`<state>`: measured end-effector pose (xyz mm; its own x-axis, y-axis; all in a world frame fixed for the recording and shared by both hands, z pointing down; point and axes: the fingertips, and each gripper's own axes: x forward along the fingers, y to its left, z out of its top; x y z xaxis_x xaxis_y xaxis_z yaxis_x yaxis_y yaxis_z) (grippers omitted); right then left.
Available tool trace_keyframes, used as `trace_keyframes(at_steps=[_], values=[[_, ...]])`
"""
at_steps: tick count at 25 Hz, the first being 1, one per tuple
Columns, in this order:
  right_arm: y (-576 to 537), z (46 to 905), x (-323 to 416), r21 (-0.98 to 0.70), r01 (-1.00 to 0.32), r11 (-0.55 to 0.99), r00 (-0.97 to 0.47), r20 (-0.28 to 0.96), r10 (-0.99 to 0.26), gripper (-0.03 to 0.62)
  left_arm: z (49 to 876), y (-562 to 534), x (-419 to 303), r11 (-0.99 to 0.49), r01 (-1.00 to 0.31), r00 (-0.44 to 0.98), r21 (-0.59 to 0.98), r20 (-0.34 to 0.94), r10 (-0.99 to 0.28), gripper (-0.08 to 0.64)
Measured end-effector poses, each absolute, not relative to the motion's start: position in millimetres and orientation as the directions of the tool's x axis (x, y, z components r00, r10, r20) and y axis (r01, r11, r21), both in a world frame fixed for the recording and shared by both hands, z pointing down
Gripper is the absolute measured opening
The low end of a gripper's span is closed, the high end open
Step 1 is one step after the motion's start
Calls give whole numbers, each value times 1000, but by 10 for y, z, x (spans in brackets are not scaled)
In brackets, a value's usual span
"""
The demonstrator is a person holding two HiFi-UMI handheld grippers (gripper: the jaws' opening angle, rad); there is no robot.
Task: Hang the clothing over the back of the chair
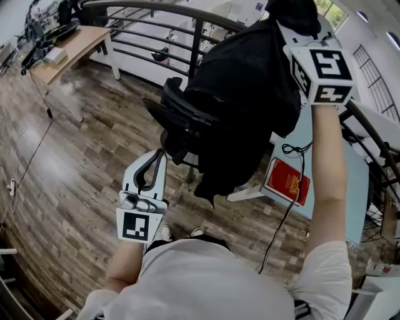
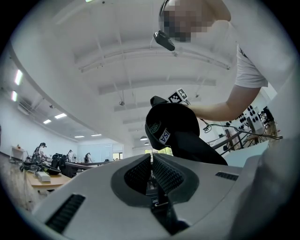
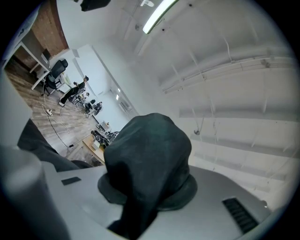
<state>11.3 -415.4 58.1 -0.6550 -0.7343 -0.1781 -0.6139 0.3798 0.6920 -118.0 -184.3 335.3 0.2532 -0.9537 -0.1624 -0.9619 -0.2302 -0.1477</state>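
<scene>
A black garment [image 1: 244, 94] hangs in a bunch from my right gripper [image 1: 299, 25], which is raised at the upper right and shut on the cloth. The garment's lower part drapes over the black office chair [image 1: 178, 119] below it. In the right gripper view the cloth [image 3: 150, 140] covers the right gripper [image 3: 145, 187], hiding both pads. My left gripper [image 1: 160, 153] sits low, just left of the chair, pointing towards it and touching nothing. The left gripper view shows the left gripper [image 2: 151, 159] with pads together and nothing between them, the garment [image 2: 176, 129] hanging beyond.
A light blue table [image 1: 350, 181] at the right carries a red book [image 1: 287, 181], and a black cable [image 1: 284, 206] trails off it to the wooden floor. A dark railing [image 1: 187, 19] runs behind the chair. A wooden desk [image 1: 69, 44] stands at the far left.
</scene>
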Motion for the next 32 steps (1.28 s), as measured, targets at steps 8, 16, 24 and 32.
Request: trace_keyframes(at_steps=[8,16,24,32], values=[[-4539,597,-116,686,-616,386,-645,-158,-748,112,3403,-1795,-1258,-172,-975,193,-141,-152,-969,34],[-4861,1144,-326,672,-601,433,-639,-78,-765,114,3449,-1679,-1389,-104,-985,123,-137,-135,-983,34],[-5146,1832,-363,658,-582,478,-613,31,-789,121,3521,-1572,-1436,-70,-987,85,-146,-101,-991,34],[-5273,2656,-406,722,-461,516,-550,223,-805,141,3551,-1536,-1397,-68,-987,81,-146,-86,-993,34]])
